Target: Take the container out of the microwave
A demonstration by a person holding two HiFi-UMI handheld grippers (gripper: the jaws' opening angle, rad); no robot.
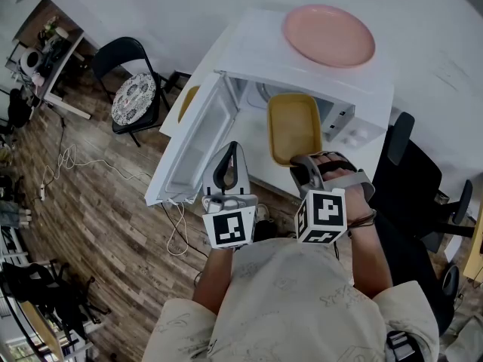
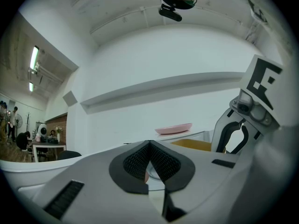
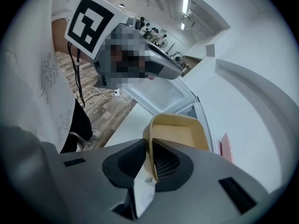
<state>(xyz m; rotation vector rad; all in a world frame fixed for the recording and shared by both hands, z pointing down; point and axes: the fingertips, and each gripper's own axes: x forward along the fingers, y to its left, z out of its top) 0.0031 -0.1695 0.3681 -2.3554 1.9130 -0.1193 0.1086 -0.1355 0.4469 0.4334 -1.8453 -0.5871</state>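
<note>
The white microwave [image 1: 302,55] stands with its door [image 1: 198,138] swung open to the left. A yellow rectangular container [image 1: 294,127] pokes out of the opening towards me. My right gripper [image 1: 306,173] is shut on its near rim; in the right gripper view the pads [image 3: 161,160] pinch the thin yellow wall of the container [image 3: 180,132]. My left gripper [image 1: 229,168] hovers beside the open door, to the left of the container, its jaws shut with nothing between them. In the left gripper view the container [image 2: 194,145] shows to the right.
A pink plate [image 1: 329,35] lies on top of the microwave. A black chair with a patterned cushion [image 1: 134,96] stands to the left, and an office chair [image 1: 411,172] to the right. Cables [image 1: 75,161] trail over the wood floor.
</note>
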